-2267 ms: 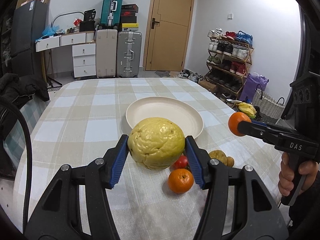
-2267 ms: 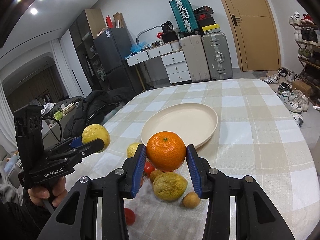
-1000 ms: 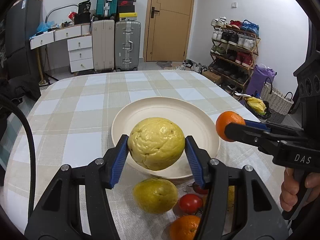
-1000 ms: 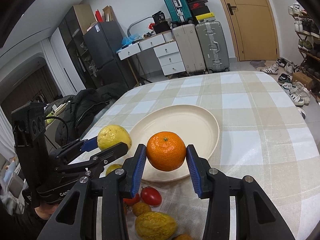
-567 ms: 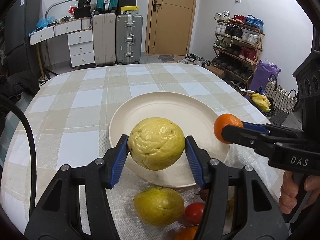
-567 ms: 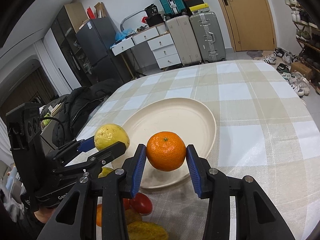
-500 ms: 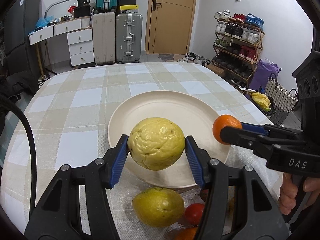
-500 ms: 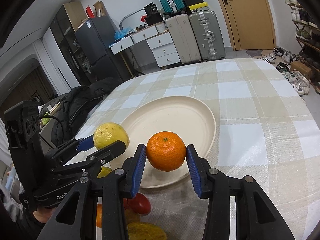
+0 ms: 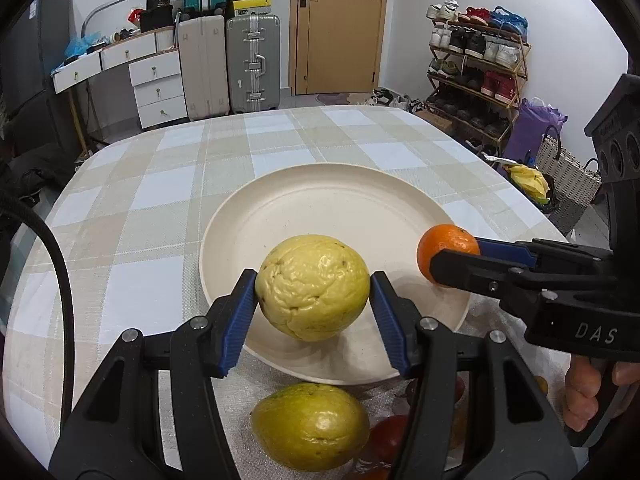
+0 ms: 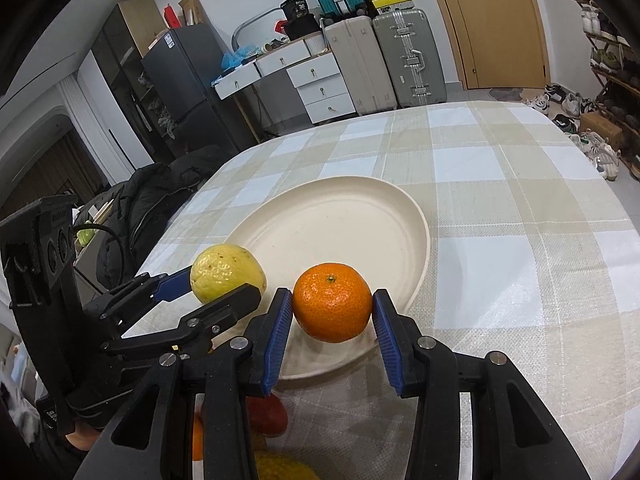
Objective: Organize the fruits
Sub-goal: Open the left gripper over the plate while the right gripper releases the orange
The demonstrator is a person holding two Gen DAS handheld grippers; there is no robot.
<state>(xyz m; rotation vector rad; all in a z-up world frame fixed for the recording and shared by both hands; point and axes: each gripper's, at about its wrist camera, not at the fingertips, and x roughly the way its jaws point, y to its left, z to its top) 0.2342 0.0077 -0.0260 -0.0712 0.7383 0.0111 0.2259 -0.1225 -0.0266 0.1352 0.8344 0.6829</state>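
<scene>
- Plate [image 9: 304, 184] sits bare on the checked worktop [image 9: 132, 240]; nothing is delivered yet.
- Left gripper [image 9: 313, 312] jaws clamp a wrinkled yellow fruit [image 9: 312, 287] above the plate's near rim.
- Right gripper [image 10: 330, 322] jaws clamp an orange [image 10: 332, 307] above that rim.
- Green-yellow fruit [image 9: 310, 426] and tomato [image 9: 390, 434] wait short of the plate, likely next.

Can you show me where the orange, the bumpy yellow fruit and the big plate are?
orange [image 10: 332, 307]: right wrist view, middle of its peel.
bumpy yellow fruit [image 9: 312, 287]: left wrist view, middle of its wrinkled skin.
big plate [image 9: 328, 208]: left wrist view, bare inside, far half.
</scene>
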